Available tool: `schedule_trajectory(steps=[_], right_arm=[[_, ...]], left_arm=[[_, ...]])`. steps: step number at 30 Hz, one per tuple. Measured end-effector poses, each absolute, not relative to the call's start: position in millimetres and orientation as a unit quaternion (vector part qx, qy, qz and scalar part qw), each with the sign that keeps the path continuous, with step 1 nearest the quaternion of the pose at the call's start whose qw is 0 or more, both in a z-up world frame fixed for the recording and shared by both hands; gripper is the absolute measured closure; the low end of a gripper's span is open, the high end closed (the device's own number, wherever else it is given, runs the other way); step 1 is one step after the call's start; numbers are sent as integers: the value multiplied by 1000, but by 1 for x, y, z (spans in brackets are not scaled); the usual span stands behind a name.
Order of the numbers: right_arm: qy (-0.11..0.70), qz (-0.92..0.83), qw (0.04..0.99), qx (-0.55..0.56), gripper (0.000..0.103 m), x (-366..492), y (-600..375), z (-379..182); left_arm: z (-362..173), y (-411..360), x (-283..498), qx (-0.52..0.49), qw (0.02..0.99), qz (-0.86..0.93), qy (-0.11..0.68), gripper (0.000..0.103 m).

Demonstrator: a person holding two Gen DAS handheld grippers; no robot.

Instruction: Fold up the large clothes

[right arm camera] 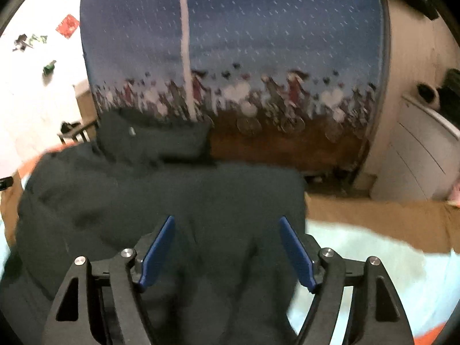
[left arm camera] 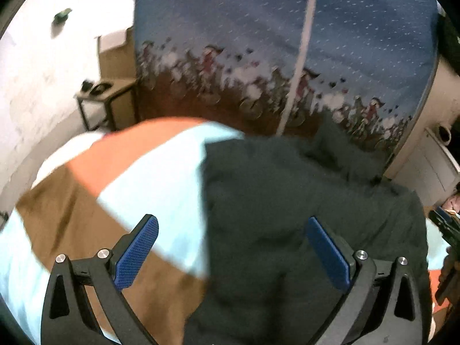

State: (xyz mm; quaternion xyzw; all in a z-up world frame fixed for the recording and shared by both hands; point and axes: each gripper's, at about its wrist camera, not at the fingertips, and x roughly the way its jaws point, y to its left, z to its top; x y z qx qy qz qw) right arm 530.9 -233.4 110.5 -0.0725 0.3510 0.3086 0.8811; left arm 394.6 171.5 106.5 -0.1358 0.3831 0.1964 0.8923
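Dim indoor light, heavy motion blur throughout, overexposed white wall (left arm camera: 37,66) at left, fisheye bending, dark vignetted corners

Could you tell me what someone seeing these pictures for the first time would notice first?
Probably the dark garment, lying rumpled on a bed cover with brown, pale blue and orange blocks; it fills the middle of both wrist views. Behind it hangs a large blue curtain with a printed border of figures along its lower edge. In the foreground, the left gripper and right gripper are both open over the garment, blue pads spread apart.
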Motion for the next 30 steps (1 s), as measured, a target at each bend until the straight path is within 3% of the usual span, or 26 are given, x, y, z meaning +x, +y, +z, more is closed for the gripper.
schedule_trajectory(steps=[8,14,19,20,23,24,26,27,28,30], right_arm=[[376,320,869,-37,25,608,-128,116],[419,274,866,19,25,658,-106,90],[440,259,855,92,26,680,-110,62],[440,260,854,93,27,680,-110,59],[446,260,851,97,47,682,-111,48],[446,263,849,102,55,682,-112,46],[446,265,848,109,71,680,-114,43],[445,270,847,113,83,679,-116,43],[444,276,844,118,88,677,-119,42],[436,283,845,125,91,672,-125,45]], left_arm=[[115,183,526,-236,891,160,354,1],[104,171,611,-203,887,157,384,1],[77,161,638,-203,878,175,397,2],[70,163,643,-215,873,178,401,3],[63,167,643,-236,867,187,397,4],[64,167,642,-238,868,191,393,7],[65,172,642,-241,866,196,392,31],[64,174,643,-242,862,194,402,55],[62,176,644,-245,856,188,415,72],[60,178,644,-245,850,175,431,85]])
